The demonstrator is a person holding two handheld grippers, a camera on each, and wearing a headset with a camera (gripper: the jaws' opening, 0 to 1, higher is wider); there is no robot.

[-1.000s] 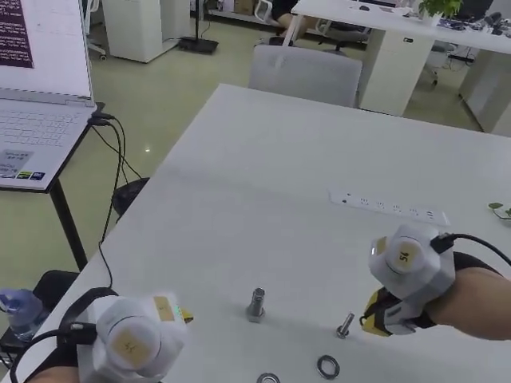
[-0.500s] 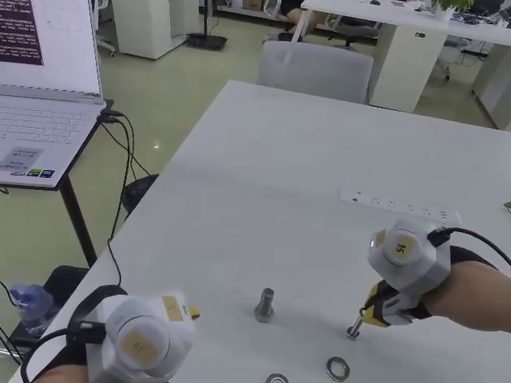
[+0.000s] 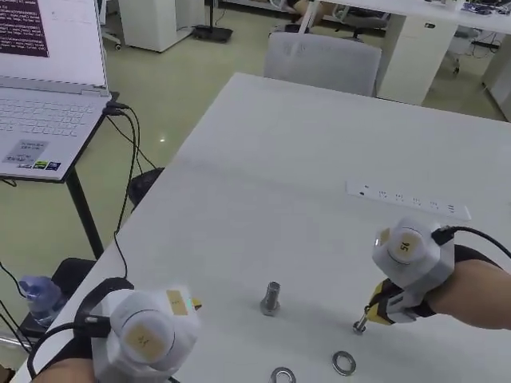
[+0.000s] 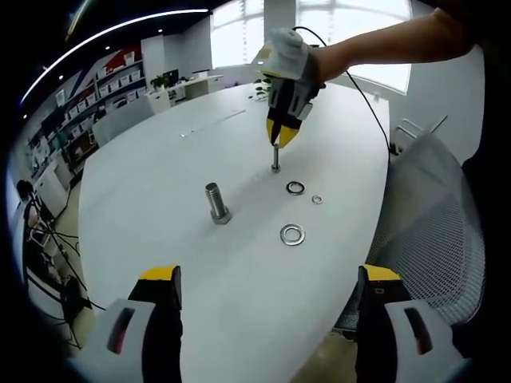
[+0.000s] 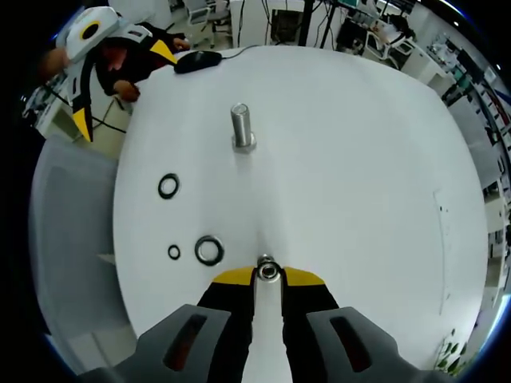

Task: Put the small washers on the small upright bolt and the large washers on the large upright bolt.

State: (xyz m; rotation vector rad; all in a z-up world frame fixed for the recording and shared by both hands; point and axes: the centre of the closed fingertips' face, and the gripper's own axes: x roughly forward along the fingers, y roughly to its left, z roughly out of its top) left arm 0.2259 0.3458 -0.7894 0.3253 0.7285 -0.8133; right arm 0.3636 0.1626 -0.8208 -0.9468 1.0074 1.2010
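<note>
The large upright bolt point(image 3: 271, 298) stands mid-table, and the small upright bolt point(image 3: 360, 324) is to its right. My right gripper point(image 3: 369, 313) has its tips right at the small bolt's top. In the right gripper view, the right gripper point(image 5: 267, 278) is shut on a small washer point(image 5: 267, 270) over that bolt. Two large washers point(image 5: 168, 185) point(image 5: 208, 250) and one small washer point(image 5: 174, 252) lie flat near the table's front edge. My left gripper point(image 4: 269, 275) is open and holds nothing, well short of the large bolt point(image 4: 215, 203). It sits at the table's front left corner point(image 3: 192, 305).
A white power strip point(image 3: 411, 203) lies on the table behind the right gripper. A laptop point(image 3: 40, 120) sits on a side stand to the left, with cables hanging. A grey chair point(image 3: 323, 64) stands at the far edge, and a mesh chair point(image 4: 431, 215) sits by the near edge.
My right gripper has moved from beside the small bolt to right over its top. The head camera has shifted, and the left gripper has stayed at its corner.
</note>
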